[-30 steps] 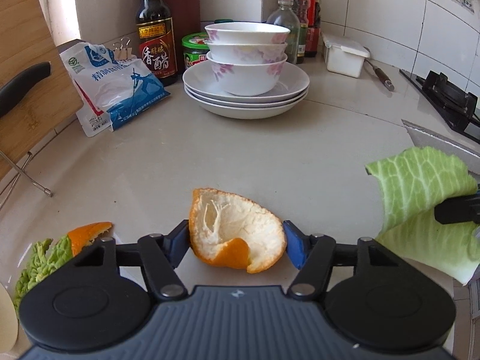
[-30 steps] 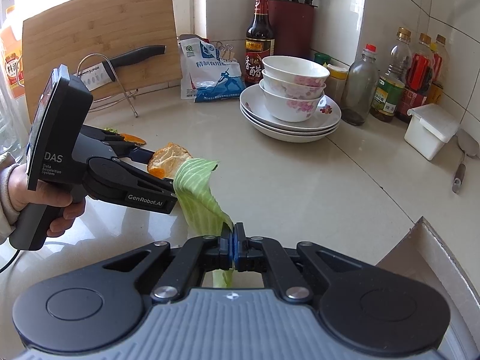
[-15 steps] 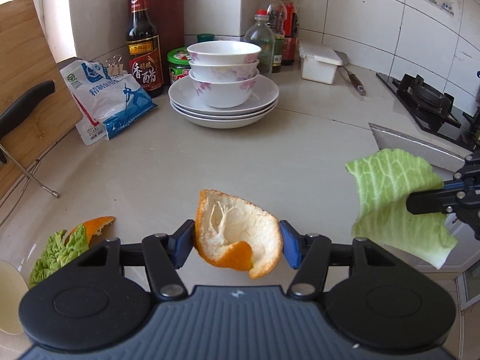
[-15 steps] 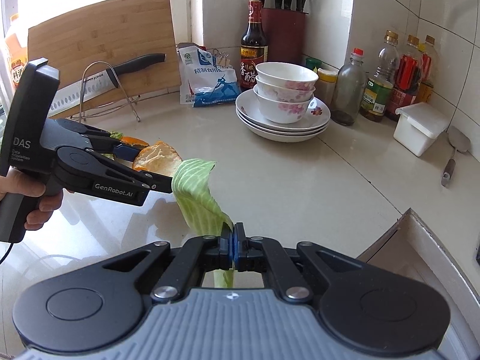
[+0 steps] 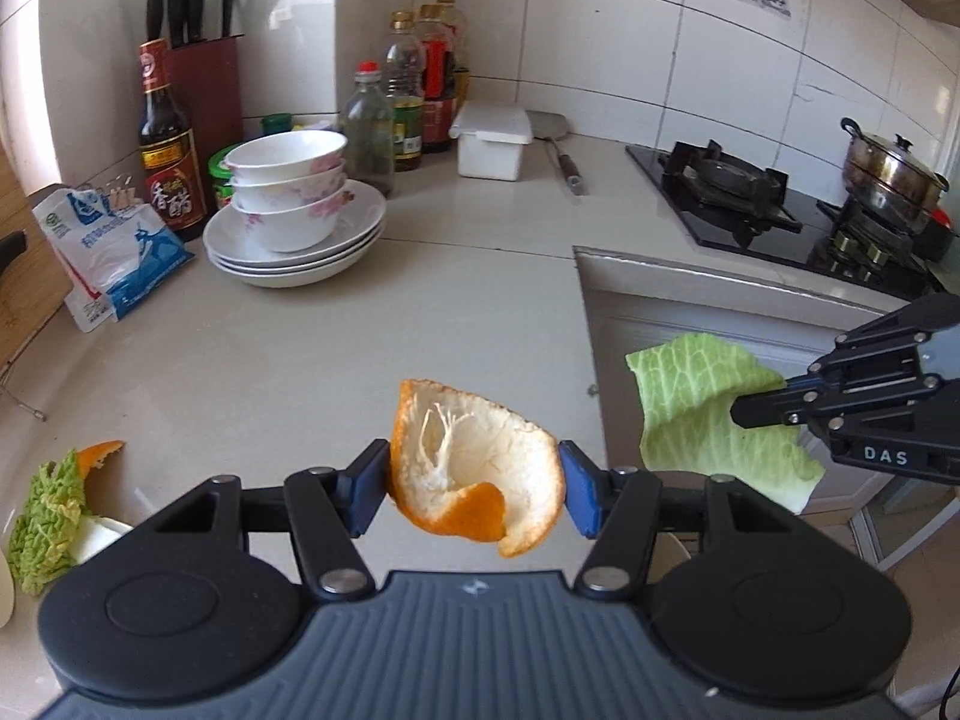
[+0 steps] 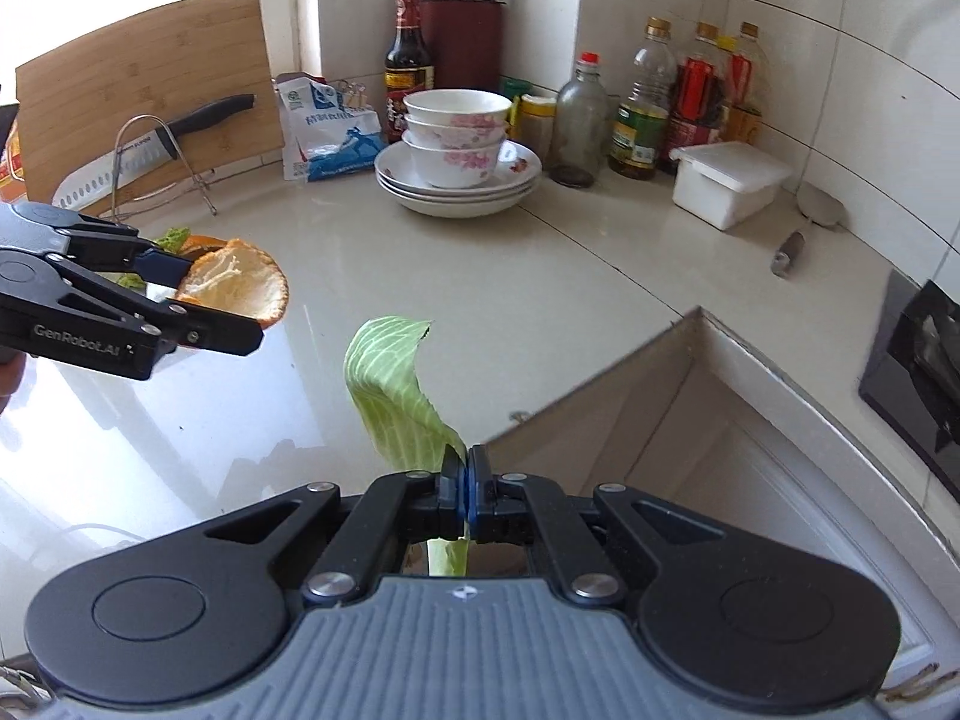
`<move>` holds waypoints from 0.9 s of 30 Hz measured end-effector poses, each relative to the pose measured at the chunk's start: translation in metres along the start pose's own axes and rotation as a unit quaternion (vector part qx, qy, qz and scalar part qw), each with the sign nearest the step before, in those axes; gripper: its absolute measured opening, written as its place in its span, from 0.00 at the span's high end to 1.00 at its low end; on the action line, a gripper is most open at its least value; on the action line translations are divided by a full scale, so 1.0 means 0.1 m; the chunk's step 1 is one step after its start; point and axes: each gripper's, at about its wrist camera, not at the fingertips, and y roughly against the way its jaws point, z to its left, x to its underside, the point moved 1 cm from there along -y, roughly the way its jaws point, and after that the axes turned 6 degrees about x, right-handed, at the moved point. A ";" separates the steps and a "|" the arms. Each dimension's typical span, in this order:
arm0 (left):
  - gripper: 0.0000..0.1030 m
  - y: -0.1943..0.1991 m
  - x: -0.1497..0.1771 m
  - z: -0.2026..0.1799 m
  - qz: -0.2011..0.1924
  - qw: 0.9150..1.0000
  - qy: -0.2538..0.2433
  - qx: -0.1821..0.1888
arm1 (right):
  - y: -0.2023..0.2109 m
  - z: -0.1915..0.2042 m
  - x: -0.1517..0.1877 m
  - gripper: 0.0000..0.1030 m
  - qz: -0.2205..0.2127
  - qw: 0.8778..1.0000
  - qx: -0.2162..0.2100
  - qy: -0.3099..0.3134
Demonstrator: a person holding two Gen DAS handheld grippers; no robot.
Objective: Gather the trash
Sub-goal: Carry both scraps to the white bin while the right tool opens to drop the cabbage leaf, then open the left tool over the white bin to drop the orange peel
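Orange peel, cupped, white pith showing, pinched between the left tongs. Green cabbage leaf, veined and curling, clamped in the right tongs.

Countertop with stacked plates

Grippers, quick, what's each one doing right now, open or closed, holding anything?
Left gripper: closed on the orange peel, held above the counter.
Right gripper: closed on the cabbage leaf, pads pinched tight on its lower end.

Bright daylight, countertop glare — fisheye-warped edges
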 end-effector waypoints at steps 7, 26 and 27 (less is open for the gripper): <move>0.43 -0.15 -0.01 -0.40 0.012 0.999 -0.029 0.043 | -0.31 -0.32 0.58 0.98 0.063 0.997 0.027 -0.040; 0.43 -0.61 0.01 -1.01 0.052 0.994 -0.064 0.071 | -1.01 -0.55 1.16 0.27 0.111 0.990 0.032 -0.082; 0.43 -0.63 0.01 -1.03 0.054 0.994 -0.066 0.071 | -0.96 -0.57 1.16 0.22 0.103 0.991 0.030 -0.082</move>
